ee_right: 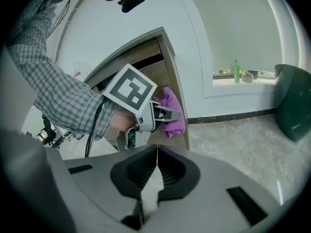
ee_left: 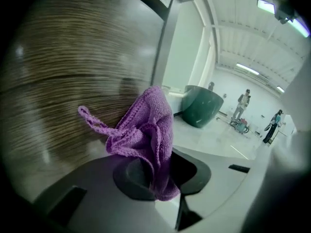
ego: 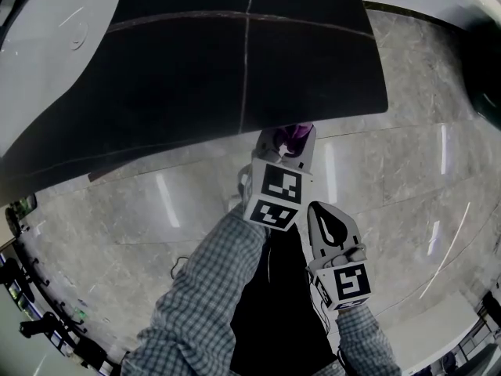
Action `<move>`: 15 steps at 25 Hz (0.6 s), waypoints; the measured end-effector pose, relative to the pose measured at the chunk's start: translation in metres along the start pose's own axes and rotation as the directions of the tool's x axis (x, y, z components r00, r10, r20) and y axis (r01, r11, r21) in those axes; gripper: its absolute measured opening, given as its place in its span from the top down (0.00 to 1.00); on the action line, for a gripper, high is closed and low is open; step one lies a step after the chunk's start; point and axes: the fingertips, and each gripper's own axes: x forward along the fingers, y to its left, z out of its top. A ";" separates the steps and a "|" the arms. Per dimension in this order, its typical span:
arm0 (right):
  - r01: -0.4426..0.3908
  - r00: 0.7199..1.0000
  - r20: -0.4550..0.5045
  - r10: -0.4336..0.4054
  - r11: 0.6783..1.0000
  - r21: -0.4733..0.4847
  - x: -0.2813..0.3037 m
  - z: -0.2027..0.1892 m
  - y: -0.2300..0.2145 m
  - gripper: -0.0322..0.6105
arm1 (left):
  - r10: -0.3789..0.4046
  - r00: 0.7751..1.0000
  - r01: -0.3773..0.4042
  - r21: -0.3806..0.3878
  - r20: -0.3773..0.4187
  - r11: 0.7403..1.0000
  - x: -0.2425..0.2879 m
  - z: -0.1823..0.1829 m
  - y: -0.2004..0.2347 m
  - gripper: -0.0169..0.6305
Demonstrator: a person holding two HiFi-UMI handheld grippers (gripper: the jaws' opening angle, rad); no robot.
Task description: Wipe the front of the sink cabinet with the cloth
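Where the pale marble floor [ego: 407, 155] fills the lower half of the head view, the sink cabinet [ego: 235, 61] rises above it as a broad dark top crossed by thin seams. Its wood-grain front [ee_left: 63, 81] takes up the left of the left gripper view. A dark green tub [ee_left: 201, 106] stands on the floor further off, beyond the cabinet's corner. A checked sleeve [ego: 211, 288] reaches up to the left gripper [ego: 293, 135], which sits just under the edge of the dark top, its marker cube [ego: 278, 194] facing the camera. This gripper's jaws are clamped on the purple cloth [ee_left: 146, 125], which bunches up out of them with a thin loop trailing to the left. The cloth lies right up at the cabinet front, though whether it presses on the wood cannot be told. The right gripper [ego: 329, 225] hangs lower and to the right, well apart from the cabinet. Its jaws [ee_right: 156, 166] meet with nothing between them, and they point toward the left gripper and its cloth [ee_right: 172, 113]. A small green bottle [ee_right: 236, 71] stands on a far ledge.
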 end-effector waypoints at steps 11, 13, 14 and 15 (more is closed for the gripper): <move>0.016 1.000 -0.017 -0.015 1.000 0.009 -0.004 -0.009 -0.010 0.92 | -0.137 0.990 0.140 0.119 -0.038 0.983 0.038 -0.004 -0.050 0.87; 0.018 1.000 -0.021 -0.018 1.000 0.008 -0.003 -0.011 -0.012 0.92 | -0.102 0.994 0.107 0.112 -0.049 0.988 0.041 -0.010 -0.037 0.87; 0.019 1.000 -0.023 -0.018 1.000 0.008 -0.003 -0.012 -0.013 0.92 | -0.085 0.995 0.089 0.095 -0.052 0.991 0.041 -0.015 -0.029 0.87; 0.018 1.000 -0.025 -0.018 1.000 0.008 -0.003 -0.014 -0.013 0.92 | -0.069 0.996 0.072 0.070 -0.052 0.995 0.040 -0.019 -0.020 0.87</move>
